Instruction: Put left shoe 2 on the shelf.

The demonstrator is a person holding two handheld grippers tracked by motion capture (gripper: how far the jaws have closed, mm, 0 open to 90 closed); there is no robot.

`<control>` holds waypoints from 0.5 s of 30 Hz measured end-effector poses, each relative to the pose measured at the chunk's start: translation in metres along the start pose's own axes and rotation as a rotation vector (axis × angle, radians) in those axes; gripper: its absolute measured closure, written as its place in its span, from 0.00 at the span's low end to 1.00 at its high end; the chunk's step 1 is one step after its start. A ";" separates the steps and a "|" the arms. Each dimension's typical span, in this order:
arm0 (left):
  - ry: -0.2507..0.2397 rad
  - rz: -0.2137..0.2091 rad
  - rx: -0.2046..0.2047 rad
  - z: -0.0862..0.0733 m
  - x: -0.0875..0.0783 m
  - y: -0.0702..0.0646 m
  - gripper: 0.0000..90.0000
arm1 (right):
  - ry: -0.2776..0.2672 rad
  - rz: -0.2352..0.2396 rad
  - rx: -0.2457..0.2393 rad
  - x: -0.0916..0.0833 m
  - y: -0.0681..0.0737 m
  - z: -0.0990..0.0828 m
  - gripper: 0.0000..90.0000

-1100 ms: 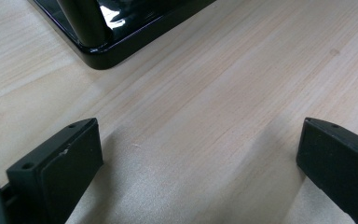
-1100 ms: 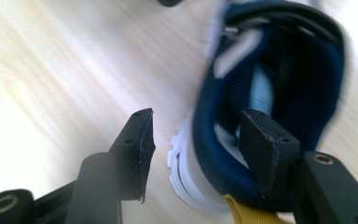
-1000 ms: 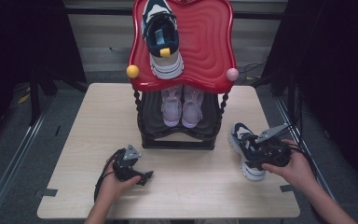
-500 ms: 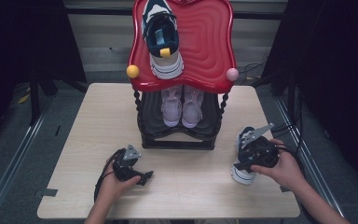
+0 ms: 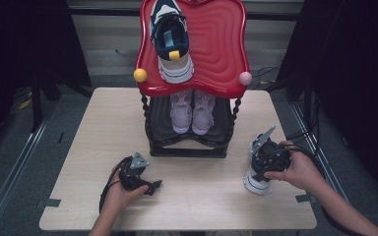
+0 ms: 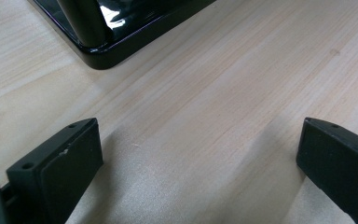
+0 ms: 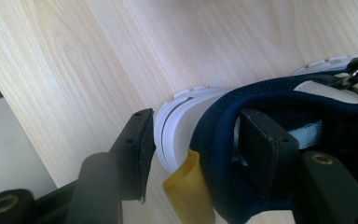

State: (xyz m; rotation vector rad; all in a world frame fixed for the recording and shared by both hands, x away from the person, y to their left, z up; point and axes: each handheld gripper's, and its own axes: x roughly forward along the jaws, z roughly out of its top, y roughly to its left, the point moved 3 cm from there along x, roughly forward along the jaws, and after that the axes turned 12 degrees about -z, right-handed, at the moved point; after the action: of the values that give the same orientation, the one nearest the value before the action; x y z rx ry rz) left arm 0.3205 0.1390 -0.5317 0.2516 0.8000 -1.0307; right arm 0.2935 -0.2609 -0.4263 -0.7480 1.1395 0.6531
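Sneaker [image 7: 205,126] heel clamped between right gripper [image 7: 193,135] jaws; left gripper [image 6: 198,158] rests wide open.

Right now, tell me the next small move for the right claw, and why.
Probably lift the sneaker a little off the table. The right claw has its heel wall pinched, one pad outside, one inside the collar, and the matching sneaker already sits on the red shelf with room beside it.
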 end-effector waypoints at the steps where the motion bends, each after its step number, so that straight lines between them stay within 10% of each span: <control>1: 0.000 -0.001 0.000 0.000 0.000 0.000 0.00 | 0.003 -0.003 -0.004 0.001 0.000 0.000 0.52; 15: 0.002 0.000 0.004 0.000 0.000 0.001 0.00 | 0.092 -0.001 -0.086 0.005 -0.004 -0.005 0.55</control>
State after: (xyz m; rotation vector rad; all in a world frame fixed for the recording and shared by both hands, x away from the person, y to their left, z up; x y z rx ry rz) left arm 0.3211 0.1394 -0.5316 0.2563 0.7994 -1.0323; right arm 0.2951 -0.2666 -0.4313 -0.8587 1.2010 0.6755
